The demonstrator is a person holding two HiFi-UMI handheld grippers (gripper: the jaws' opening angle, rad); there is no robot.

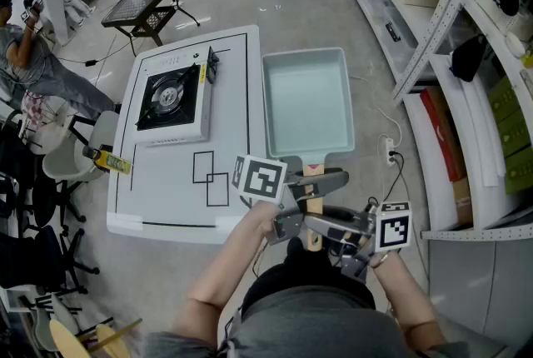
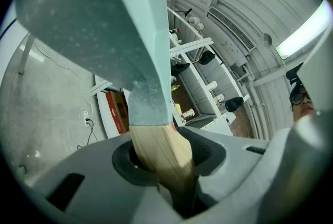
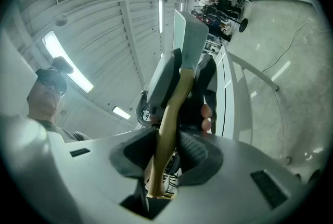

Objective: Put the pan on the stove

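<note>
Items by count.
- Pan (image 1: 306, 102): one, with one wooden handle (image 2: 161, 150).
- Stove (image 1: 173, 105): one, with one burner.
- Tabletop (image 1: 166, 198): one.
- Tongs: two, the left tongs (image 1: 321, 181) and the right tongs (image 1: 304, 225).
- Marker cubes (image 1: 260, 179): two, one on each.
- Outlined squares (image 1: 194, 166) drawn on the tabletop: two.
- Yellow object (image 1: 111, 160) at the tabletop's left edge: one.
- Black mesh stand (image 1: 143, 2): one.

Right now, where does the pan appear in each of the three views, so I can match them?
Head view: pan at centre, just right of the white table.
Left gripper view: pan underside fills the upper left.
Right gripper view: pan edge-on, upper centre.
Shared landmark: the wooden handle, below the pan in every view.
</note>
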